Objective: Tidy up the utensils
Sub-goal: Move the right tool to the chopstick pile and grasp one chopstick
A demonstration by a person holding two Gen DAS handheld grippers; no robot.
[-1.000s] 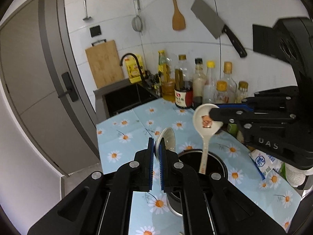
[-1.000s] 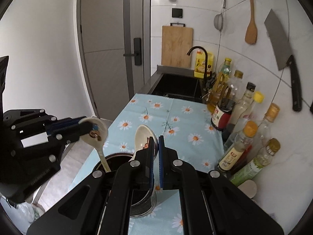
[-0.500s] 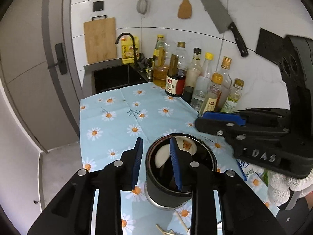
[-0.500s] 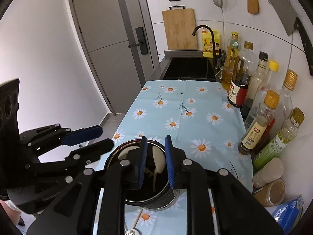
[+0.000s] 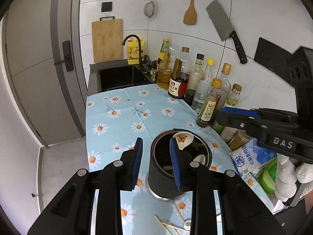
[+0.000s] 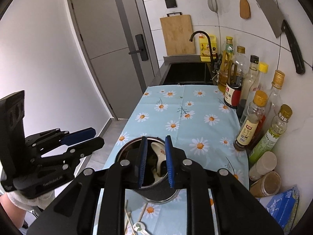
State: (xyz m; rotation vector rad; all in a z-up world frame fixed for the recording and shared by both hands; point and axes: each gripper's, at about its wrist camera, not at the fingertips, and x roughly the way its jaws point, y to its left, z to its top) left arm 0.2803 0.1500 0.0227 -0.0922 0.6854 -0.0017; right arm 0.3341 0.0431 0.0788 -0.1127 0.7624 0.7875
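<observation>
A dark round utensil holder [image 5: 163,173] stands on the daisy tablecloth and shows in the right wrist view [image 6: 156,192] too. Two white ceramic spoons lie inside it: one with a pig picture [image 5: 183,139] leans on the rim, the other [image 5: 199,159] sits lower; one spoon [image 6: 159,155] shows between the right fingers. My left gripper [image 5: 156,162] is open and empty above the holder's left rim. My right gripper [image 6: 155,159] is open and empty right above the holder. Wooden chopsticks [image 5: 168,226] and another small spoon [image 6: 138,226] lie on the cloth in front of the holder.
Several sauce and oil bottles [image 5: 209,101] line the right wall, with jars [image 6: 267,180] and a blue packet [image 5: 252,156] nearer. A black sink [image 5: 119,77] lies at the far end. The counter's left edge [image 5: 87,137] drops to the floor. A cleaver [image 5: 225,26] and spatula hang on the wall.
A second ago each gripper held a white spoon over the holder. Both grippers opened, the spoons dropped into the holder, and the jaws have spread wider since.
</observation>
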